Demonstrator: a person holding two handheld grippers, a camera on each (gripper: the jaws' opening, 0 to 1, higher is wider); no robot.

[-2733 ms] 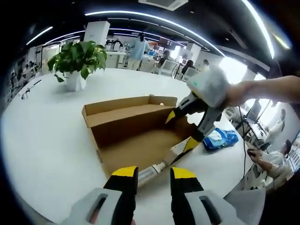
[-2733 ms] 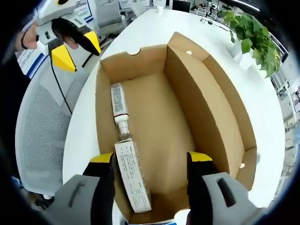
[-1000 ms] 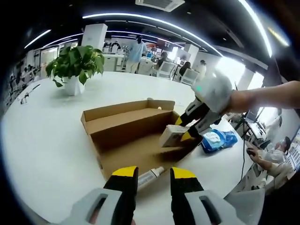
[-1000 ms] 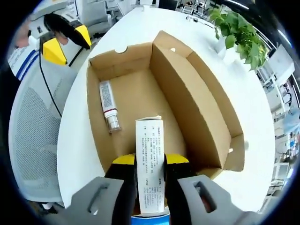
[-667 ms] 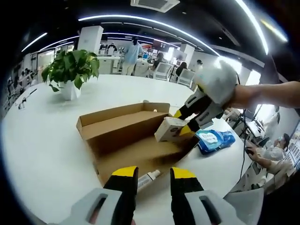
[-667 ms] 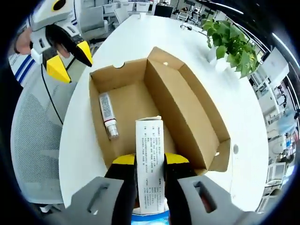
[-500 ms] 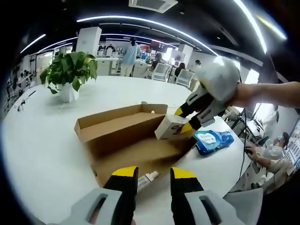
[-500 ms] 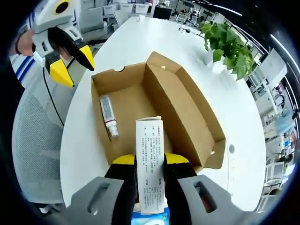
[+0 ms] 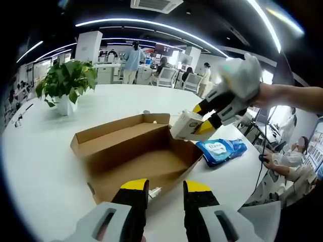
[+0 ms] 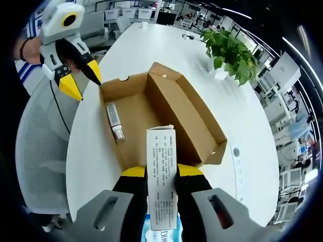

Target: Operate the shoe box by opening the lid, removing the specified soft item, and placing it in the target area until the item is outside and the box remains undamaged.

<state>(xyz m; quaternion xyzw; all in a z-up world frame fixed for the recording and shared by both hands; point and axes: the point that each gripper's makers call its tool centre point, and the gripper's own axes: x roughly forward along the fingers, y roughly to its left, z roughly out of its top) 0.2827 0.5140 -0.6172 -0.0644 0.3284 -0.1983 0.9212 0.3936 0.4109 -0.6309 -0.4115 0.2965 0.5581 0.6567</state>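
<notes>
Between the right gripper jaws, clamped: a white carton, long axis running straight out along the jaws, lifted clear above the open shoe box. Just below that gripper, beside the box: a blue wipes pack on the counter. Farther off, against the box's far-left wall: a small tube, lengthwise, nearer the left gripper, parted and empty.

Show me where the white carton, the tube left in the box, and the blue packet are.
white carton [image 10: 161, 171], right gripper view, printed face.
tube [image 10: 114, 121], right gripper view, its body.
blue packet [image 9: 219, 149], left gripper view, top face.
</notes>
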